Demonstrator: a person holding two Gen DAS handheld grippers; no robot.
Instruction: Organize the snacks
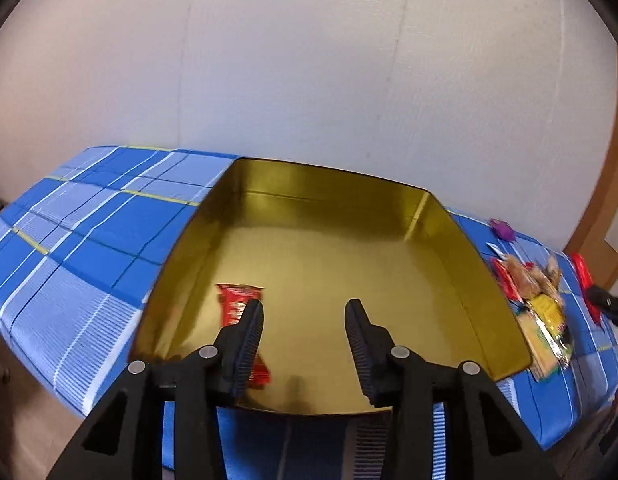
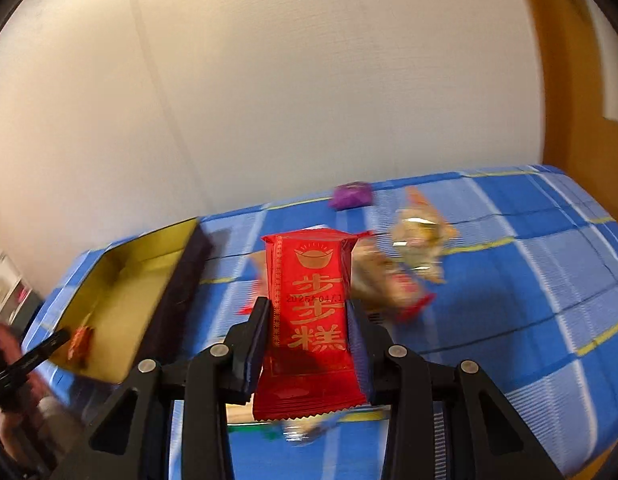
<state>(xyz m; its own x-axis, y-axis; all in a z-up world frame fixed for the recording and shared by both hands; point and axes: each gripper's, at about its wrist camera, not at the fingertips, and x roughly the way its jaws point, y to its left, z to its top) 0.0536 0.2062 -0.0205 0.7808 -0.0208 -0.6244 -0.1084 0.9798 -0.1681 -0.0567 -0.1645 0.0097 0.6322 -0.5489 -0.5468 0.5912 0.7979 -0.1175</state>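
Observation:
A gold-lined open tin box [image 1: 461,256] sits on a blue plaid cloth. One red snack packet [image 1: 235,304] lies inside it at the left. My left gripper [image 1: 305,312] is open and empty, hovering over the box's near part. In the right wrist view my right gripper [image 2: 309,312] is shut on a red snack packet with gold characters [image 2: 309,320], held upright above the cloth. The box [image 2: 109,292] lies to its left, with the packet inside [image 2: 79,344]. The left gripper tip [image 2: 33,356] shows at the box's near edge.
Several loose snack packets [image 1: 537,300] lie on the cloth right of the box, also seen in the right wrist view [image 2: 409,264]. A purple packet [image 2: 351,195] lies near the wall. A wooden door frame [image 2: 565,80] stands at right. The white wall is behind.

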